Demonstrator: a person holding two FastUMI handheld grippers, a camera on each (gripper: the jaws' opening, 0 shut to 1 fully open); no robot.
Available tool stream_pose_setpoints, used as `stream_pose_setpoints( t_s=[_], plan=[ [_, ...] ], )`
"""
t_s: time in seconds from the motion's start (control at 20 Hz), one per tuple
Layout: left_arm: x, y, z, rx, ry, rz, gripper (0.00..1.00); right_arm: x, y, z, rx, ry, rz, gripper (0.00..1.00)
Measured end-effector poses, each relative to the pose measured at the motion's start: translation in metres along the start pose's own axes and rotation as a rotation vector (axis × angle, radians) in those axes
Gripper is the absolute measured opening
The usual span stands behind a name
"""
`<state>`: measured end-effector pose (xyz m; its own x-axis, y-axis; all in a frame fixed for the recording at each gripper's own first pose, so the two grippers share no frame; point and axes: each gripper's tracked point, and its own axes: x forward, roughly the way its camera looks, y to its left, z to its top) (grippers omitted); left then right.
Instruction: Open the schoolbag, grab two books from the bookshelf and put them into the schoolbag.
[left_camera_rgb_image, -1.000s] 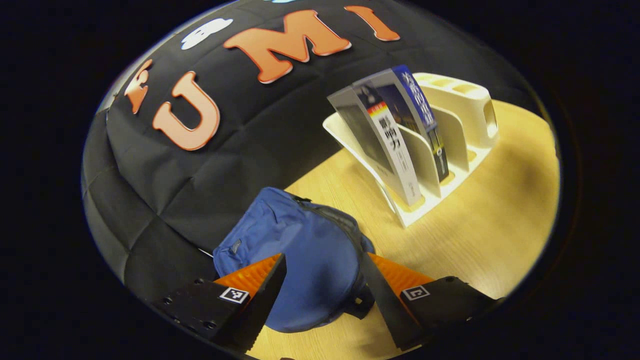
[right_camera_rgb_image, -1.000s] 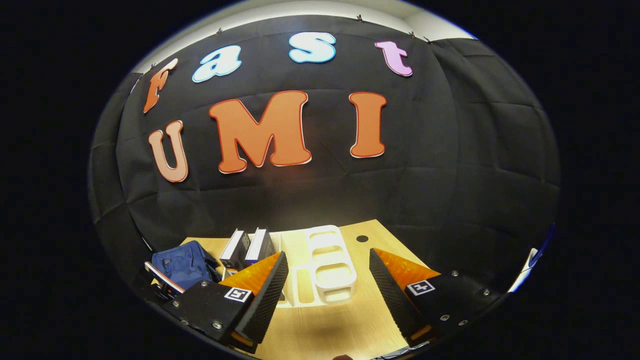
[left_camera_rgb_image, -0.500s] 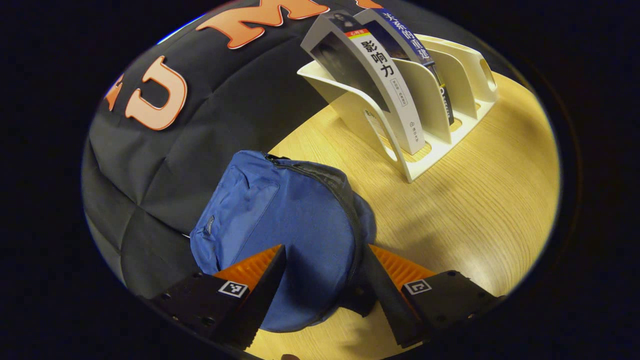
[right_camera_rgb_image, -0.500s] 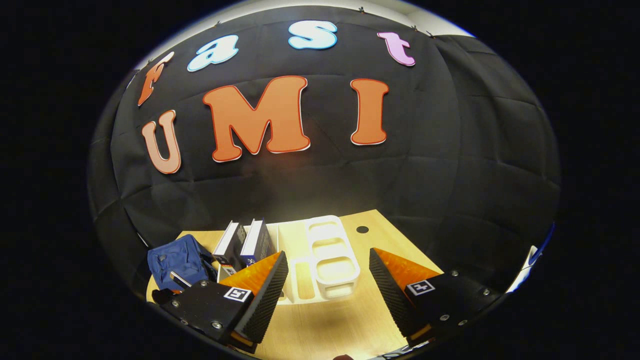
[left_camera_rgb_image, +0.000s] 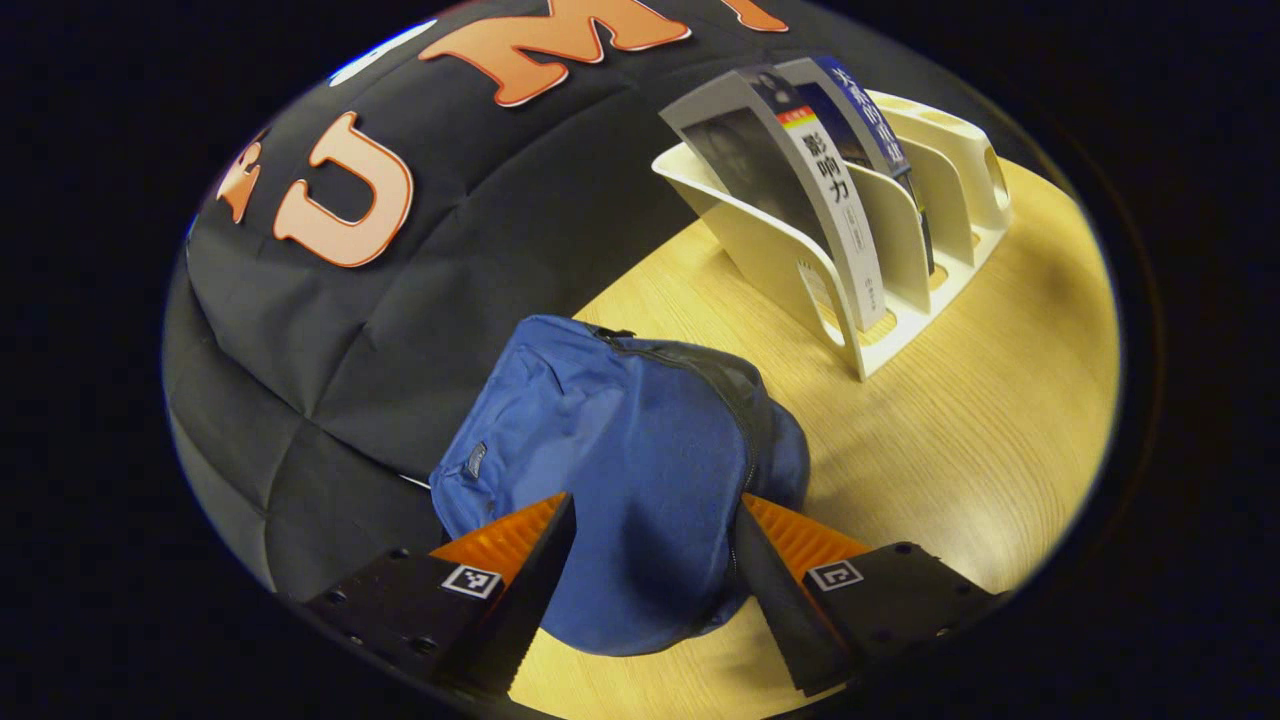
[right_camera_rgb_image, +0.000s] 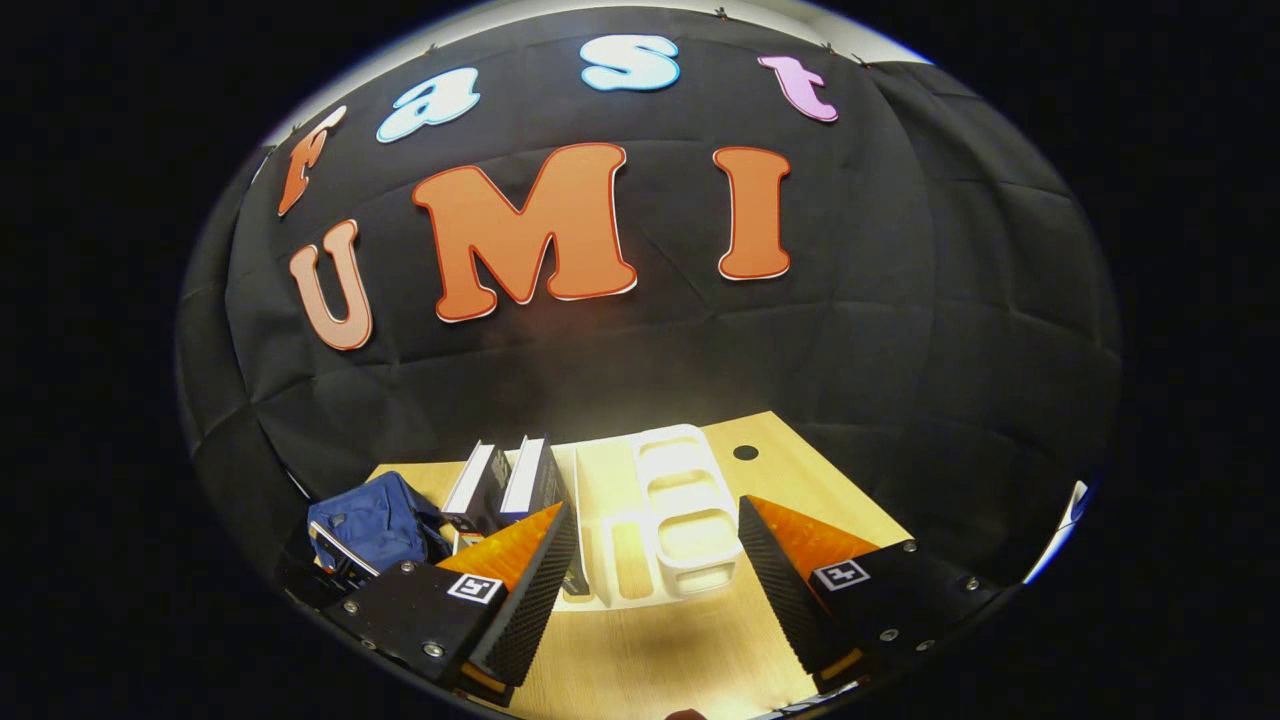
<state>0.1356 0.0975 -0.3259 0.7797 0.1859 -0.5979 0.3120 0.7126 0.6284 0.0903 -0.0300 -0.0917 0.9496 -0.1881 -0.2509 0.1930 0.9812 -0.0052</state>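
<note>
Right now the left tongs (left_camera_rgb_image: 650, 560) hang spread wide over the blue schoolbag (left_camera_rgb_image: 620, 470), which lies slumped on the worktop (left_camera_rgb_image: 980, 400) against the booth's wall with its zip, as far as I can judge, not yet undone. Over to the right, the white bookshelf (left_camera_rgb_image: 900, 240) holds both books, 2 of them, a grey book (left_camera_rgb_image: 840, 210) and a blue book (left_camera_rgb_image: 860, 120), leaning in their slots. Furthest right, the right tongs (right_camera_rgb_image: 655, 570) gape empty before the bookshelf, so by my reckoning every step is yet to come.
</note>
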Motion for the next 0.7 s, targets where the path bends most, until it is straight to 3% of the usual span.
stream_pose_setpoints(
  t_s=[0.15,0.35,0.4,0.5,0.7],
  plan=[
    [0.009,-0.007,-0.011,0.014,0.047,-0.039,0.91,-0.002,-0.007,0.005,0.026,-0.008,-0.004,0.97],
    [0.009,-0.008,-0.010,0.079,0.063,-0.009,0.23,-0.008,-0.019,0.014,0.053,-0.035,-0.016,0.97],
    [0.013,-0.003,-0.010,0.085,0.063,0.012,0.13,-0.009,-0.022,0.016,0.051,-0.040,-0.016,0.97],
    [0.009,-0.010,-0.010,0.097,0.071,-0.044,0.04,-0.012,-0.023,0.018,0.041,-0.048,-0.007,0.97],
    [-0.001,0.000,-0.004,0.130,0.089,-0.076,0.02,-0.015,-0.019,0.022,0.059,-0.047,0.056,0.97]
  ],
)
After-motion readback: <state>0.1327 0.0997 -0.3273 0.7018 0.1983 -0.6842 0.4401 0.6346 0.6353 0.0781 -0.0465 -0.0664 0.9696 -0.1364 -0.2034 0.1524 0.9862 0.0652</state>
